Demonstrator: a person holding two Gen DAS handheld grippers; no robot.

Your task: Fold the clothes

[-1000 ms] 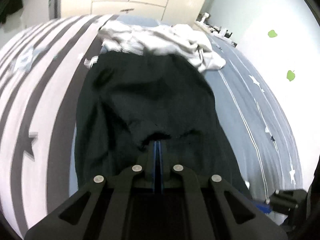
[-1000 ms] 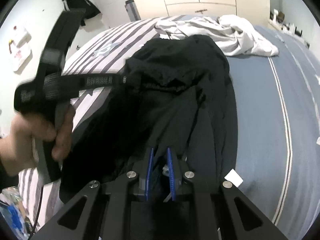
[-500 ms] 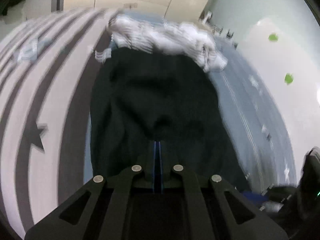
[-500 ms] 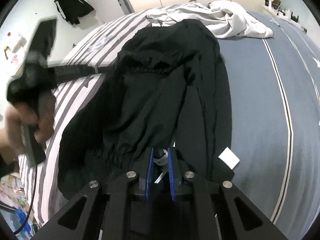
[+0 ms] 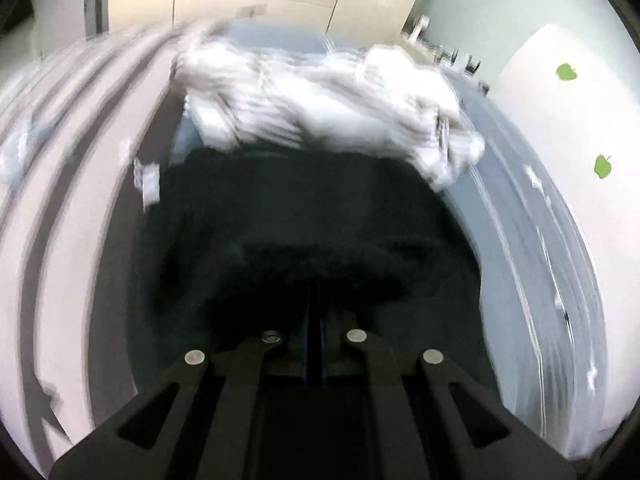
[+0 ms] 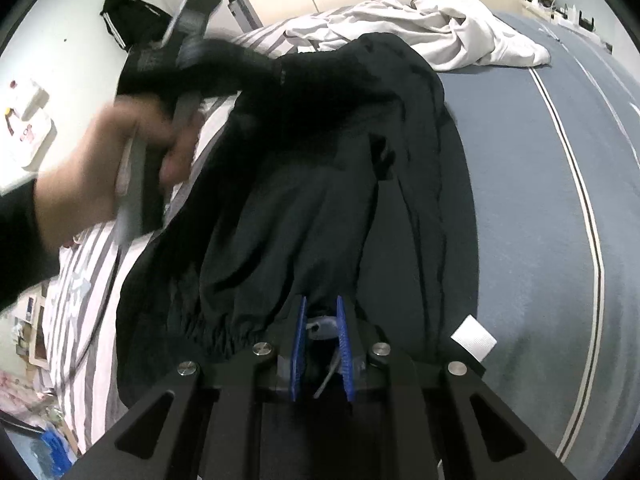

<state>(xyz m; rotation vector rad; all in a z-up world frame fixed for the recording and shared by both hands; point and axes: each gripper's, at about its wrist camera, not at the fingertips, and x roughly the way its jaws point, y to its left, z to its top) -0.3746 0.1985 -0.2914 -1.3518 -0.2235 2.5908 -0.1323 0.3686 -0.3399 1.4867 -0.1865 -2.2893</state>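
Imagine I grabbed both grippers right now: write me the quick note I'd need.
Left gripper: shut on a fold of the black fabric garment, lifted over the bed.
Right gripper: pinching the garment's near gathered hem, with a white drawstring between its blue pads.
The garment lies lengthwise on the blue and grey-striped bedspread; a crumpled white striped garment waits beyond it.
Done: first fold started.
Left: lay the fold down, finish, then the white one.

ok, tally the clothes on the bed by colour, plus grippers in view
Black garment: 1
Pale grey-white crumpled garment: 1; I can't tell if that heap is more than one piece
Grippers: 2, left gripper and right gripper
Total: 4
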